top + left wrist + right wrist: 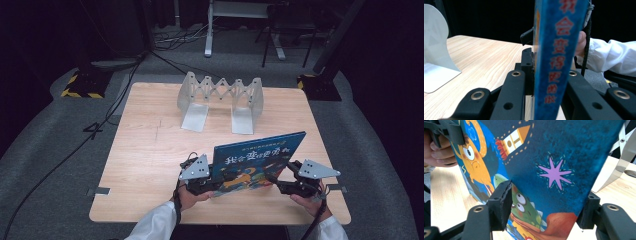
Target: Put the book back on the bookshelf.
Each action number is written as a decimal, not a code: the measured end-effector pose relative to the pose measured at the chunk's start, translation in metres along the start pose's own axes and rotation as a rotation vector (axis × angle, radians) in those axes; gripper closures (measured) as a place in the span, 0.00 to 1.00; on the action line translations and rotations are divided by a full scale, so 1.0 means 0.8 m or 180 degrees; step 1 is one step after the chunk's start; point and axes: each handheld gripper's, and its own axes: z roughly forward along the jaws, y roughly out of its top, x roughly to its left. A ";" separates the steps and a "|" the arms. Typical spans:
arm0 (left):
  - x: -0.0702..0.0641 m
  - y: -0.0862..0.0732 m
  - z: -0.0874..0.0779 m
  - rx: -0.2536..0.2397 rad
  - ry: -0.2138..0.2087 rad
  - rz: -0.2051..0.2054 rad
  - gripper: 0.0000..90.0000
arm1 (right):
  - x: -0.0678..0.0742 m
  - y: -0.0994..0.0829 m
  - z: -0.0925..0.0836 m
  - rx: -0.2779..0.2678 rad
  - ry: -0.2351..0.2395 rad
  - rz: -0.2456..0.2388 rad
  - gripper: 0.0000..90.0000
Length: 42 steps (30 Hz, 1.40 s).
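Book [257,157]: 1 | left gripper [210,186] jaws clenched on it | right gripper [277,184] jaws seemingly grasping it | bookend rack [220,102]: 1

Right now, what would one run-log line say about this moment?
left gripper: shut on book | right gripper: jaws at book's edges, grip unclear | book: upright above table | bookend rack: behind

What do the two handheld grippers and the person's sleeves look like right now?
Both the left gripper and the right gripper are black, with jointed jaws and brass-ringed pivots, each topped by a grey three-cornered plate. Black cables trail from them. The sleeves are white.
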 end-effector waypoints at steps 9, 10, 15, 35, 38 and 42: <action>-0.004 0.004 0.005 0.0033 0.0042 0.0030 0.92 | -0.001 -0.012 0.001 0.0146 -0.0126 -0.0031 0.37; -0.004 0.004 0.006 0.0027 0.0045 0.0016 0.92 | -0.004 -0.019 0.002 0.0276 -0.0115 -0.0043 0.34; 0.000 0.010 0.007 0.0049 0.0146 0.0065 0.92 | -0.017 -0.043 -0.006 0.0606 -0.0189 0.0060 0.30; 0.010 0.027 -0.008 0.0251 0.0608 0.0386 0.92 | -0.043 -0.073 0.004 0.1119 -0.0462 0.0363 0.25; 0.011 0.030 -0.010 0.0277 0.0688 0.0417 0.92 | -0.044 -0.073 0.004 0.1139 -0.0453 0.0367 0.25; 0.012 0.039 -0.018 0.0444 0.0885 0.0555 0.92 | -0.042 -0.073 0.006 0.1177 -0.0429 0.0347 0.25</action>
